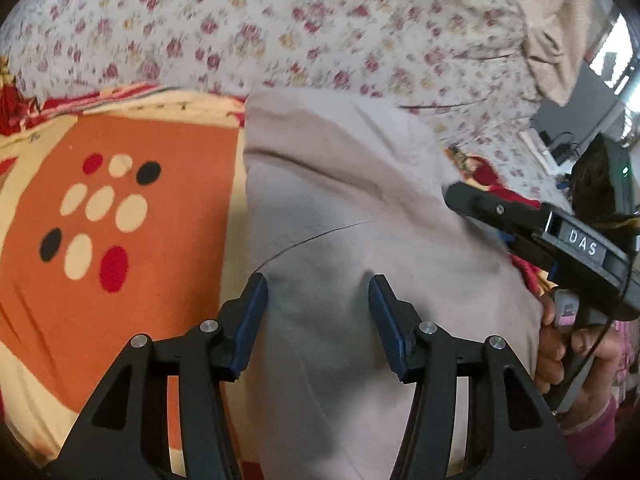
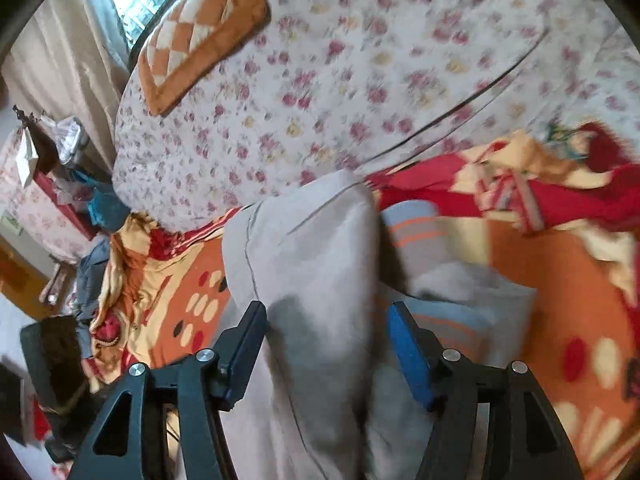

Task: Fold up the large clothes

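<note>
The left gripper (image 1: 318, 300) hovers over the beige garment (image 1: 360, 208), jaws wide and holding nothing. The right gripper (image 2: 326, 334) also stands wide over the same cloth. The garment lies on an orange patterned blanket (image 1: 132, 220), floral bedsheet (image 1: 280, 28) at twelve o'clock.

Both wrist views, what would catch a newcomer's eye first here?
The pale grey garment fills the middle, lying on a loud orange blanket with red, cream and black ovals. The open left gripper hovers over the garment, and the open right gripper over it too. Behind lies a floral bedsheet.
</note>
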Available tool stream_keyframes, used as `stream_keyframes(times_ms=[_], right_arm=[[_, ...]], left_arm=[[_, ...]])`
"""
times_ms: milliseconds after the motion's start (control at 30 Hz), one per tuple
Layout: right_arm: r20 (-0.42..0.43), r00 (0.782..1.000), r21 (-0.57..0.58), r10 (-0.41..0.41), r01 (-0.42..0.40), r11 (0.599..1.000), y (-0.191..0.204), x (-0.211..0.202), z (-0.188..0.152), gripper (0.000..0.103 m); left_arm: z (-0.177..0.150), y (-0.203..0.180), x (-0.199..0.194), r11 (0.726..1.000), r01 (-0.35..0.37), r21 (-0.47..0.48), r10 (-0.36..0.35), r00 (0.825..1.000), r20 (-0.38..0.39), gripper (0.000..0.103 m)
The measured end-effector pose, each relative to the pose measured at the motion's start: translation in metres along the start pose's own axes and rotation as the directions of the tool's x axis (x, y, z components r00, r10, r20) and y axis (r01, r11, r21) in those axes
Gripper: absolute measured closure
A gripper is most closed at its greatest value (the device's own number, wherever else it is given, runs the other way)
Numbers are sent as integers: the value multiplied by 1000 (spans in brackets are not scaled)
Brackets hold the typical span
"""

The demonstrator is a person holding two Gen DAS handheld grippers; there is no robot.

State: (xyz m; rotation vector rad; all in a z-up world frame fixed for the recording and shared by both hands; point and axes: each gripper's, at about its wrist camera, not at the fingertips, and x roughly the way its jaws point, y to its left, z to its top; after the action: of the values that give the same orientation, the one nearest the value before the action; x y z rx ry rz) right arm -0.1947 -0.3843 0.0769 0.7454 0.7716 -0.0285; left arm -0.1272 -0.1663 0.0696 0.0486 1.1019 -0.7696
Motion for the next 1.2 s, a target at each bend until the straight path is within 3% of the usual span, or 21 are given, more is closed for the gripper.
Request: stream_keyframes(times_ms=[33, 67, 100, 200, 267, 333, 400, 533, 633, 700, 767, 900, 1000, 1067, 1100, 1133, 1200], right_arm=[[-3, 1000, -9, 5, -5, 1000, 1, 7, 2, 55], [-3, 1000, -16, 0, 0, 1000, 2, 12, 3, 78], [-2, 1000, -23, -26, 26, 999, 2, 18, 4, 91], [39, 998, 12, -47, 47, 999, -6, 11, 4, 98], [98, 995, 23, -36, 34, 999, -8, -11, 0, 99], [163, 985, 33, -48, 43, 999, -11, -37, -6, 100], [194, 970, 26, -147, 145, 989, -16, -47, -13, 100], [108, 957, 31, -269, 267, 963, -39, -15, -13, 100], [83, 959, 17, -271, 270, 963, -44, -8, -14, 98], [112, 955, 38, -275, 272, 961, -42, -27, -12, 79], [127, 947, 57, -294, 289, 956, -36, -51, -11, 78], [133, 964, -61, -230, 239, 969, 4, -75, -27, 77], [82, 976, -166, -204, 215, 962, 26, -61, -47, 77], [64, 955, -232, -289, 296, 927, 26, -40, -60, 77], [73, 932, -248, -356, 363, 898, 20, -29, -63, 78], [87, 914, -243, -396, 405, 881, 7, -16, -65, 78], [67, 942, -170, -328, 334, 927, -18, -7, -66, 78]], left_arm=[[0, 0, 3, 1000, -11, 1, 11, 1000, 0, 50], [0, -2, 5, 1000, -23, 6, 23, 1000, 1, 50], [1, -3, 5, 1000, -29, 11, 29, 1000, 0, 50], [7, -10, -1, 1000, 7, 12, -7, 1000, -1, 50], [10, -15, -7, 999, 35, 16, -35, 999, 16, 47], [11, -20, -7, 999, 47, 22, -48, 998, 36, 33], [8, -28, 5, 999, 34, 34, -34, 999, 21, 31], [1, -34, 32, 996, -54, 78, 56, 998, -20, 30], [0, -33, 26, 994, -62, 90, 64, 998, -18, 30], [0, -33, 18, 991, -80, 104, 82, 996, -23, 30], [-1, -33, 9, 990, -79, 115, 81, 997, -9, 30], [-9, -38, -2, 986, -73, 152, 71, 997, 17, 30], [-20, -39, 10, 967, -156, 201, 159, 987, 3, 30], [-29, -34, 17, 961, -177, 212, 174, 984, 34, 27], [-33, -32, 19, 960, -182, 211, 174, 983, 56, 18], [-36, -29, 21, 959, -192, 211, 178, 980, 86, 17], [-39, -24, 27, 962, -179, 206, 161, 982, 99, 17]])
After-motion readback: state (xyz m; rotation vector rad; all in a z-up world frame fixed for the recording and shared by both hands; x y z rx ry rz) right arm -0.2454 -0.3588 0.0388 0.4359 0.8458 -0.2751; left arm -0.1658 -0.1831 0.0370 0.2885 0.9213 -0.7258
